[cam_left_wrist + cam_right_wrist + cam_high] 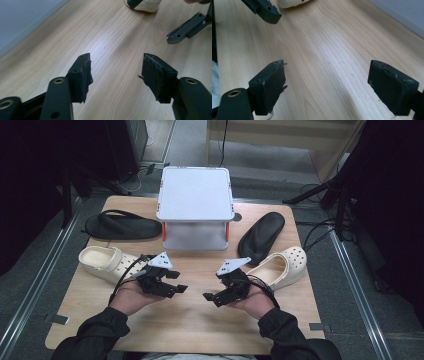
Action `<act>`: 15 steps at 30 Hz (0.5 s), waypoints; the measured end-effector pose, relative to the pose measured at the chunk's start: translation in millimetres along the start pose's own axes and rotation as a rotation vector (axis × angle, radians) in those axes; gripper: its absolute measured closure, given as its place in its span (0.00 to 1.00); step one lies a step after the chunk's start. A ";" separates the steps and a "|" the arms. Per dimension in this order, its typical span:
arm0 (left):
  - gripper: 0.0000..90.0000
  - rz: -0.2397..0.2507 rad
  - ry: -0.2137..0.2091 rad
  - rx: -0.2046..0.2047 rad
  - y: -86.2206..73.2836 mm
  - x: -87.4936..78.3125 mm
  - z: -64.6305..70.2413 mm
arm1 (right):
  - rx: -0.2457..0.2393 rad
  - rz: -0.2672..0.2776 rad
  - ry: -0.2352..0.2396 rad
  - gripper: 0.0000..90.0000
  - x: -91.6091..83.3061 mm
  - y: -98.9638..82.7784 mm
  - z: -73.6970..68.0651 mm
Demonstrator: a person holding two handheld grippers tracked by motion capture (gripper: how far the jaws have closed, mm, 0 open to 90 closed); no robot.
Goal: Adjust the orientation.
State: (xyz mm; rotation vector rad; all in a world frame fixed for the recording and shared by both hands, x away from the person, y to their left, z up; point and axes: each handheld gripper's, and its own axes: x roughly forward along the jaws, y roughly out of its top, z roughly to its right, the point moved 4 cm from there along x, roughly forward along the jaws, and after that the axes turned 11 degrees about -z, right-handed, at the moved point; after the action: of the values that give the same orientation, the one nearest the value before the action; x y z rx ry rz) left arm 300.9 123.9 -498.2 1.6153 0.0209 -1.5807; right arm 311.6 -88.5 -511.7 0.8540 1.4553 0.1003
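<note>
- The left gripper (176,289) hangs just above the near middle of the wooden bench (190,330), its fingers (81,75) spread wide with nothing but bare wood between them.
- The right gripper (212,296) faces it from the right, a small gap between the two; its fingers (270,85) also stand wide and hold nothing.
- A cream clog (102,262) lies on the bench just left of the left gripper, beyond the left hand (131,299).
- A second cream clog (282,266) lies just right of the right gripper.
- A grey two-tier stand (195,195) sits at the far middle, with a black flip-flop (122,226) to its left and a black slipper (261,236) to its right.
</note>
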 end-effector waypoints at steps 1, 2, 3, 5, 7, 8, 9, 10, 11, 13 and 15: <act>0.47 -0.015 -0.005 -0.010 -0.7 0.8 -1.5 | 0.000 0.000 0.000 0.20 0.0 0.0 0.0; 0.47 -0.035 -0.008 -0.020 -1.6 2.3 -2.4 | -0.009 0.016 0.003 0.26 -0.9 -0.8 -0.1; 0.47 -0.059 -0.015 -0.024 -2.7 3.6 -3.4 | -0.008 0.022 0.012 0.31 -2.2 -1.6 -0.5; 0.47 -0.082 -0.036 -0.025 -3.9 5.7 -3.8 | 0.000 0.020 0.031 0.35 -4.3 -1.5 -2.0; 0.47 -0.079 -0.034 -0.016 -3.7 5.8 -3.3 | -0.020 0.027 0.025 0.38 -7.2 -1.2 -4.9; 0.47 -0.073 -0.028 -0.009 -3.5 4.8 -3.2 | -0.023 0.028 0.028 0.39 -8.9 -1.6 -6.8; 0.47 -0.065 -0.025 -0.004 -3.4 3.4 -3.4 | -0.023 0.028 0.028 0.39 -8.9 -1.6 -6.8; 0.46 -0.053 -0.025 -0.009 -3.2 1.8 -3.5 | -0.028 0.028 0.028 0.40 -10.6 -2.6 -8.7; 0.46 -0.044 -0.031 -0.011 -3.1 0.0 -4.2 | -0.028 0.028 0.028 0.40 -10.6 -2.6 -8.7; 0.45 -0.030 -0.041 -0.024 -3.0 -2.9 -4.9 | -0.049 0.050 0.002 0.46 -17.4 -3.6 -13.1; 0.46 -0.031 -0.070 -0.037 -2.5 -4.8 -4.9 | -0.058 0.070 -0.008 0.48 -20.7 -3.6 -14.1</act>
State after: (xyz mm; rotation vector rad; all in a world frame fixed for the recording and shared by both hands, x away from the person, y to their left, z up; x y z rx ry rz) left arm 302.5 130.8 -496.4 1.5369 0.0382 -1.6508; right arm 294.0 -96.1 -495.0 0.8571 1.4091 0.1899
